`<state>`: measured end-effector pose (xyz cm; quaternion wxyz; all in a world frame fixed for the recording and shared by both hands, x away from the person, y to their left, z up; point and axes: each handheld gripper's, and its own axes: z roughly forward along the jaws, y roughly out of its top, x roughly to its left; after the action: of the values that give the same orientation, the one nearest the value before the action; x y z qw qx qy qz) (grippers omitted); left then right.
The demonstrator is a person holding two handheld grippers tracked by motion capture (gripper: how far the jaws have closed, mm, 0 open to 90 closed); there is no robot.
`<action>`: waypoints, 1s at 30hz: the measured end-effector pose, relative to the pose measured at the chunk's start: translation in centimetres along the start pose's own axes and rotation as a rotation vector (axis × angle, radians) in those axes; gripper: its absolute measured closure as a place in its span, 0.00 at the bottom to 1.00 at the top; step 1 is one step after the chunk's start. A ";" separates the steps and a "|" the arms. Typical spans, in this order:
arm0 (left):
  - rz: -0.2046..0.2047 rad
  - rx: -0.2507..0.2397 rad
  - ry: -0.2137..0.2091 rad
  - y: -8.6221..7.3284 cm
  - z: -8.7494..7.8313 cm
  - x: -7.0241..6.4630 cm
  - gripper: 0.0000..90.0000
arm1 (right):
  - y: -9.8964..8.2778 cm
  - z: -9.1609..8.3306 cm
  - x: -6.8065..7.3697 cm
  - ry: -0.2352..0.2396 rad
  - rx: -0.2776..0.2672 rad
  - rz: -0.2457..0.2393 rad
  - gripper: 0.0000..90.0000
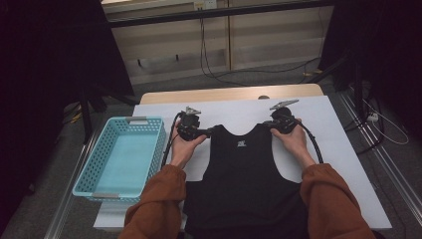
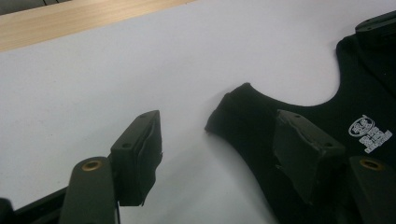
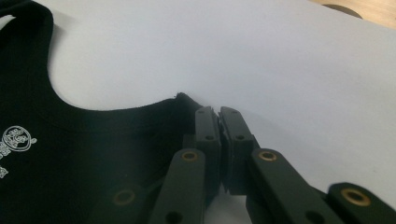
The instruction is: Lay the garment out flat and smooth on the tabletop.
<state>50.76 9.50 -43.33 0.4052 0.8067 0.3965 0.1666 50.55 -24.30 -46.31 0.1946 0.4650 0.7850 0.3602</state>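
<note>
Wooden table (image 1: 224, 93) | white sheet (image 1: 328, 129) covers it | black vest (image 1: 244, 184) spread flat | blue basket (image 1: 99, 164) at left edge

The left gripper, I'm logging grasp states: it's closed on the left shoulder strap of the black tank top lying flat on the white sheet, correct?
Not quite. The left gripper is open: the left gripper view shows its jaws spread wide, either side of the shoulder strap of the black tank top, not clamping it. The top does lie flat on the white sheet.
</note>
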 end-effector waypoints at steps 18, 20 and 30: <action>-0.011 0.007 -0.029 1.0 2.9 0.1 0.51 | 0.6 -1.5 -0.7 -0.062 -0.057 0.031 0.74; -0.024 0.012 -0.031 0.9 3.1 0.1 0.53 | 1.4 -1.9 0.5 -0.015 -0.083 -0.010 0.77; -0.038 0.008 -0.003 0.3 2.2 0.2 0.36 | 3.4 1.6 8.3 0.191 -0.053 -0.102 0.75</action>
<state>52.34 8.39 -44.46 0.4059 0.8009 0.4117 0.1561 49.52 -15.37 -44.61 0.1493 0.3828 0.8127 0.4131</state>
